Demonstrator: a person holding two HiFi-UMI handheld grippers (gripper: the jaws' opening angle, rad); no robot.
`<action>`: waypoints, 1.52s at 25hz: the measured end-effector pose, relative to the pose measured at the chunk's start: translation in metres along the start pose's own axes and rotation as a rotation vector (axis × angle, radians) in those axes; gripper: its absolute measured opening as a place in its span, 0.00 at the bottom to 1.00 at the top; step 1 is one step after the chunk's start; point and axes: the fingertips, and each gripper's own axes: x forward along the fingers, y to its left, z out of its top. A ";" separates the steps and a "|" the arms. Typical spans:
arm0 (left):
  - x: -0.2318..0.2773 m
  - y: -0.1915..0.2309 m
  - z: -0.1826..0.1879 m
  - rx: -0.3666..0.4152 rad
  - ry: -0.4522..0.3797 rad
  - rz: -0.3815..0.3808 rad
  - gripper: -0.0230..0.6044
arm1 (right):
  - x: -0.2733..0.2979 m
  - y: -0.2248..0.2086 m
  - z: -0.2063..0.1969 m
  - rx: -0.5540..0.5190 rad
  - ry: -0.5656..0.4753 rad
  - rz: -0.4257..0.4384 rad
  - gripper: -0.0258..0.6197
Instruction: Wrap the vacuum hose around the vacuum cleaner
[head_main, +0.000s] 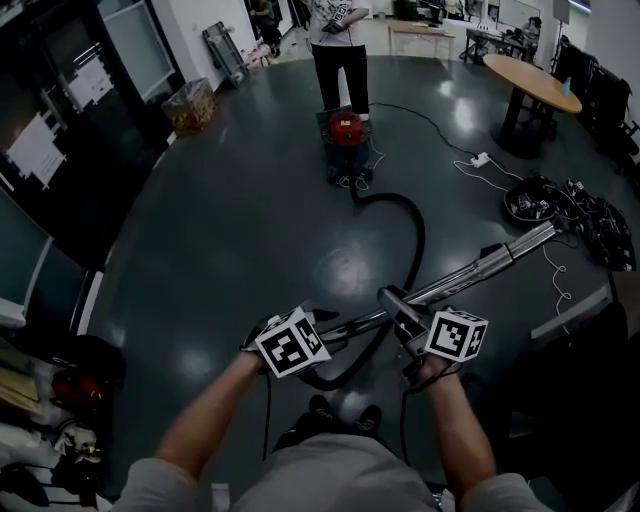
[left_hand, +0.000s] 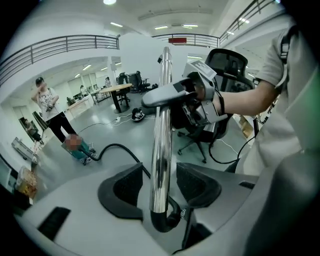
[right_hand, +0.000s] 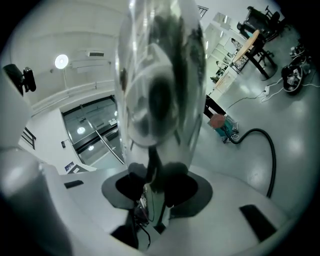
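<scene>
The red vacuum cleaner (head_main: 346, 128) stands far off on the dark floor. Its black hose (head_main: 410, 225) curves back toward me and joins a chrome wand (head_main: 480, 265), which I hold across my front. My left gripper (head_main: 335, 332) is at the wand's hose end. In the left gripper view the wand (left_hand: 161, 150) runs between its pads with a gap on each side, so the left gripper (left_hand: 160, 187) is open. My right gripper (head_main: 400, 308) clamps the wand further along. In its own view the right gripper (right_hand: 157, 187) is shut on the tube (right_hand: 160, 75).
A person (head_main: 338, 40) stands just behind the vacuum. A round wooden table (head_main: 530, 80) is at the far right, with a power strip and cables (head_main: 480, 160) and a pile of black gear (head_main: 540, 200) on the floor near it. Shelves and clutter (head_main: 60, 390) line the left.
</scene>
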 end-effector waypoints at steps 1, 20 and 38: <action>0.000 -0.002 -0.002 0.023 0.014 -0.005 0.36 | -0.003 0.000 0.000 -0.002 0.006 0.004 0.25; 0.053 -0.072 0.051 0.371 -0.018 -0.611 0.45 | -0.026 0.023 0.014 -0.131 0.105 0.000 0.25; 0.065 -0.040 0.076 0.221 -0.089 -0.744 0.30 | -0.036 -0.025 0.046 -0.142 -0.046 -0.484 0.31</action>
